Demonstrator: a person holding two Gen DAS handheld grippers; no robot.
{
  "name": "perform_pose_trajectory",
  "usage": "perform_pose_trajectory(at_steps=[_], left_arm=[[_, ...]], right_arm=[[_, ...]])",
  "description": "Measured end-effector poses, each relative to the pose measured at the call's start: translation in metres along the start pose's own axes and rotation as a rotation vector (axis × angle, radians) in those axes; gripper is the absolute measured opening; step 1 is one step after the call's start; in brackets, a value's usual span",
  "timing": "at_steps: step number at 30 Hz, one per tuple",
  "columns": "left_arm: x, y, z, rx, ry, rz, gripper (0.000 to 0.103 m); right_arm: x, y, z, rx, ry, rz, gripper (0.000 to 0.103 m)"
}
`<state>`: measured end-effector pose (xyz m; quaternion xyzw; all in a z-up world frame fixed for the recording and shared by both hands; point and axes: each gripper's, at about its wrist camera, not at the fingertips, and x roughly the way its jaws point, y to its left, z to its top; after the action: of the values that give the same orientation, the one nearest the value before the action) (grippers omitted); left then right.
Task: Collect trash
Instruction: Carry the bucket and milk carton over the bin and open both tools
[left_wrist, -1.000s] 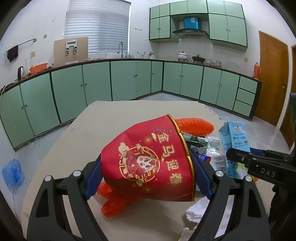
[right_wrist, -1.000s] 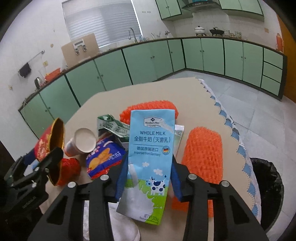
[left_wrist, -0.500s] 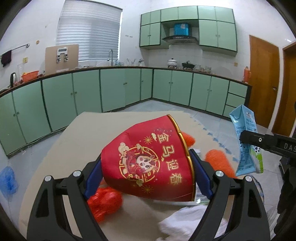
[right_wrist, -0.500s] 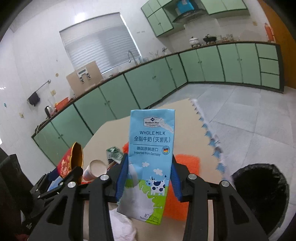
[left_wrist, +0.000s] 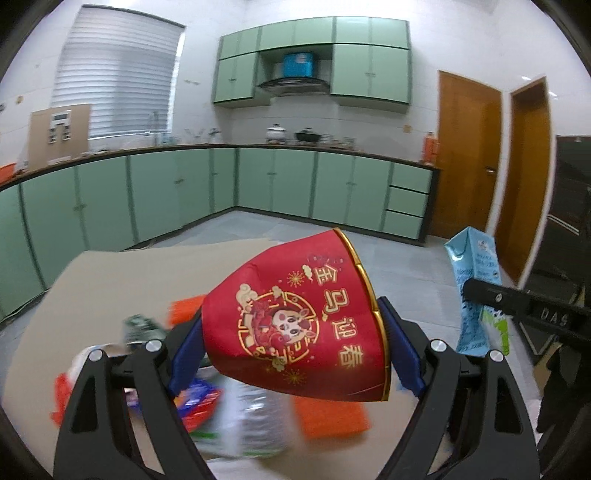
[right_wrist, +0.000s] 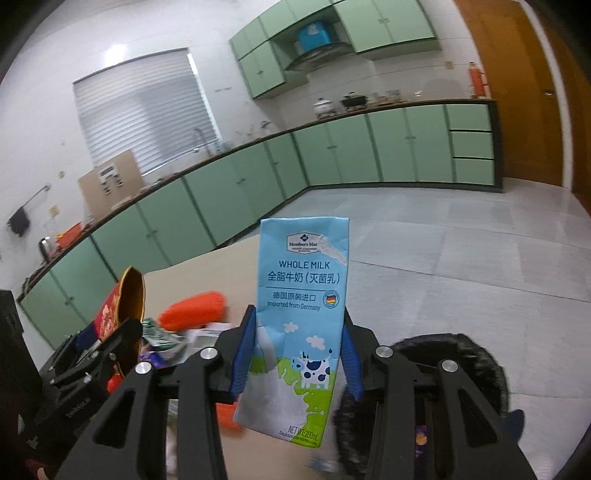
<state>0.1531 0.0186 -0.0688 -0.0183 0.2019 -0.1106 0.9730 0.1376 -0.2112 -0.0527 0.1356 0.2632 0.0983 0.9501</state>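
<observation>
The left tool (left_wrist: 295, 354) is clamped on a big red paper cup (left_wrist: 299, 325). The cup lies on its side between the blue pads, with its gold rim turned to the right. It is a wide thing, so the tool has to stand wide to hug it. The cup is up in the air above the tabletop (left_wrist: 122, 280).

The right tool (right_wrist: 295, 365) is clamped on a blue milk carton (right_wrist: 301, 314). The carton stands upright, and the pads squeeze its two narrow sides low down. It looks light and probably empty. It too is lifted off the tabletop.

Both things are held up, I think, so they can be carried to the black trash bin (right_wrist: 476, 365). The bin sits on the floor just past the carton, on the right side of the tabletop. Its mouth looks open.

More trash is left on the tabletop. There is orange netting (right_wrist: 195, 314), a green wrapper (right_wrist: 159, 332) and a blue snack bag (left_wrist: 195, 398), but they are blurry.

The two tools are close side by side. The carton is nearer the bin, so it could go in first. The red cup is wide and could bump the other tool or the bin's edge if both go in at once.
</observation>
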Motion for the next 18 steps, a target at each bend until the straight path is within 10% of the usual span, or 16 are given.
perform_pose_trajectory(at_steps=[18], left_arm=[[0.082, -0.134, -0.02, 0.1, 0.055, -0.223, 0.082]], right_arm=[[-0.023, -0.119, -0.01, 0.084, -0.012, -0.24, 0.042]])
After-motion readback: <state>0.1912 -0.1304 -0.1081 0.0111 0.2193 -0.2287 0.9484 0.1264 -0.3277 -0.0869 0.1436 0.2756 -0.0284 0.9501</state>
